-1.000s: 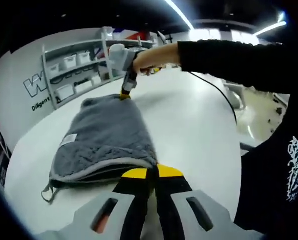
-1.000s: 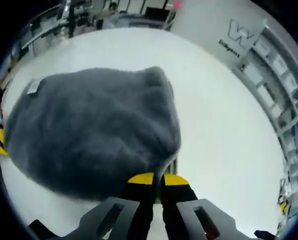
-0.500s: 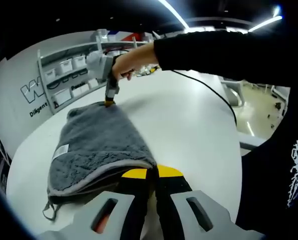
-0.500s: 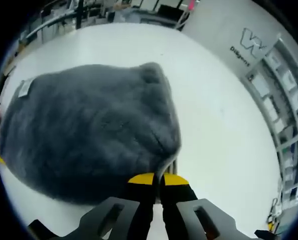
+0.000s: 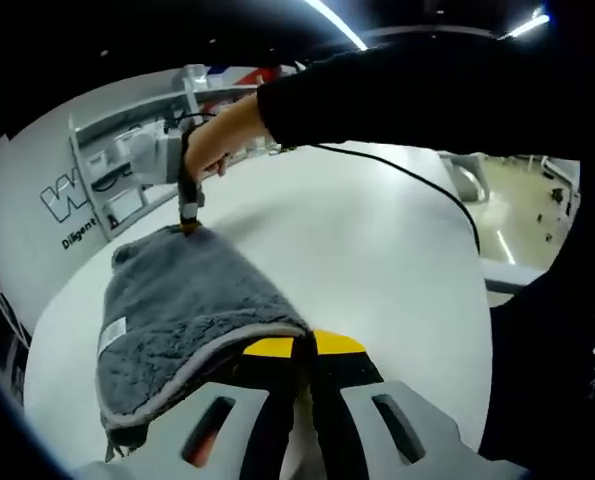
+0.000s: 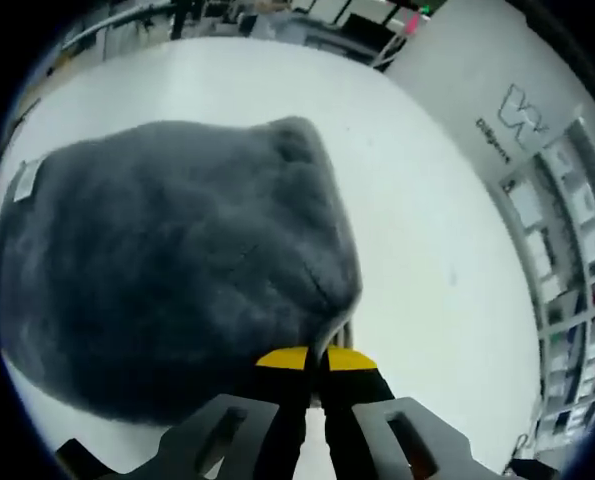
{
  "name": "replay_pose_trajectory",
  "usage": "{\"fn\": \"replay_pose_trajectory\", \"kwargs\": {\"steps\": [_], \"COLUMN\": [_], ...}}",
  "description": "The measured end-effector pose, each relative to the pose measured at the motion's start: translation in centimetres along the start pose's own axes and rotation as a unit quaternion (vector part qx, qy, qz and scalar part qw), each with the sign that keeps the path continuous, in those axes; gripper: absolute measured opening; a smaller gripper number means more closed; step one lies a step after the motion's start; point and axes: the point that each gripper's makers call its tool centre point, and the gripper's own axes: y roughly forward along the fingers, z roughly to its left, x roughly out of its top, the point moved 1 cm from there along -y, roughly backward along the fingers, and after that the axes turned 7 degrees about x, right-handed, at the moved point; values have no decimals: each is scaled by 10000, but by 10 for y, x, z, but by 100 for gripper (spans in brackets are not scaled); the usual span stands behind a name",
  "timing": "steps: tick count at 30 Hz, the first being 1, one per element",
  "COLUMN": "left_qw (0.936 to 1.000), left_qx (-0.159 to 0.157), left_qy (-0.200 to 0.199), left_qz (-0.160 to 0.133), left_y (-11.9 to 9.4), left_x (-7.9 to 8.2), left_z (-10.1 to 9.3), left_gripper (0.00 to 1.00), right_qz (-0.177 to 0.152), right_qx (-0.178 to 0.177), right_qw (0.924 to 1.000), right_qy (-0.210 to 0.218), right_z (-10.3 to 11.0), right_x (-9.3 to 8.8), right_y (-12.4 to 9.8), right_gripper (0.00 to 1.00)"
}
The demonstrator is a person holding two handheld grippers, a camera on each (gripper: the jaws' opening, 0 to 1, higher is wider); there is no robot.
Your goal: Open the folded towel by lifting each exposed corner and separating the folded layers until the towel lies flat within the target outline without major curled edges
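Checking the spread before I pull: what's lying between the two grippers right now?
In the left gripper view, only the grey towel spans from the left gripper to the right gripper; each is shut on a corner.

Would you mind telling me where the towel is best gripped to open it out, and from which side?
Grip the towel at its corners, coming in low along the table from outside the edge. The corners are thin and exposed, while the middle is a thick folded bulk. Both grippers look placed that way now: the left gripper and right gripper each pinch a corner.
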Motion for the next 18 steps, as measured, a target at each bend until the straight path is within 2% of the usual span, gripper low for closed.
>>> {"fn": "replay_pose_trajectory", "kwargs": {"steps": [6, 12, 18], "left_qw": [10000, 9999, 9991], "left_qx": [8, 18, 102], "left_qy": [93, 170, 405], "left_qz": [-1, -21, -36], "left_y": [5, 12, 17], "left_x": [3, 8, 12], "left_z": [-1, -7, -10], "left_gripper": [2, 2, 2], "right_qz": [-68, 43, -24], "right_qx": [135, -77, -92], "right_qw": [9999, 9987, 9987], "right_qy": [-15, -494, -492], "right_z": [-5, -6, -6], "right_x": [19, 29, 38], "right_y": [9, 14, 17], "right_gripper": [0, 0, 0]}}
